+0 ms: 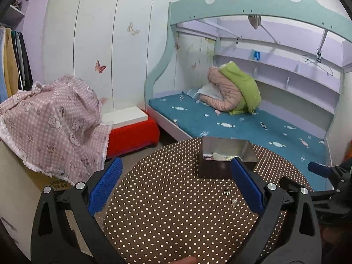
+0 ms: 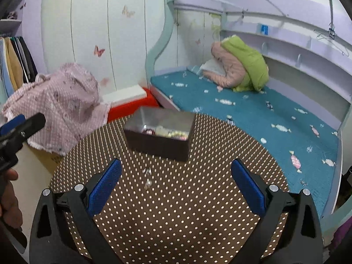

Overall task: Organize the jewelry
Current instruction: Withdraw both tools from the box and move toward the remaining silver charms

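A dark rectangular tin box (image 1: 222,165) (image 2: 160,138) with a shiny metal inside stands on the round brown polka-dot table (image 1: 167,209) (image 2: 187,209). Small pieces of jewelry lie inside it. Two small silver earrings (image 1: 227,191) (image 2: 147,171) lie loose on the cloth in front of the box, a second one (image 1: 234,201) (image 2: 148,183) just nearer. My left gripper (image 1: 176,184) is open above the table, the earrings close to its right finger. My right gripper (image 2: 176,187) is open too, with nothing between its fingers; the earrings lie near its left finger.
A bed with a blue candy-print mattress (image 1: 253,129) (image 2: 264,114) borders the table's far and right side. A pink checked cloth (image 1: 55,123) (image 2: 59,101) covers a box at the left. A red stool with a white box (image 1: 132,129) stands behind.
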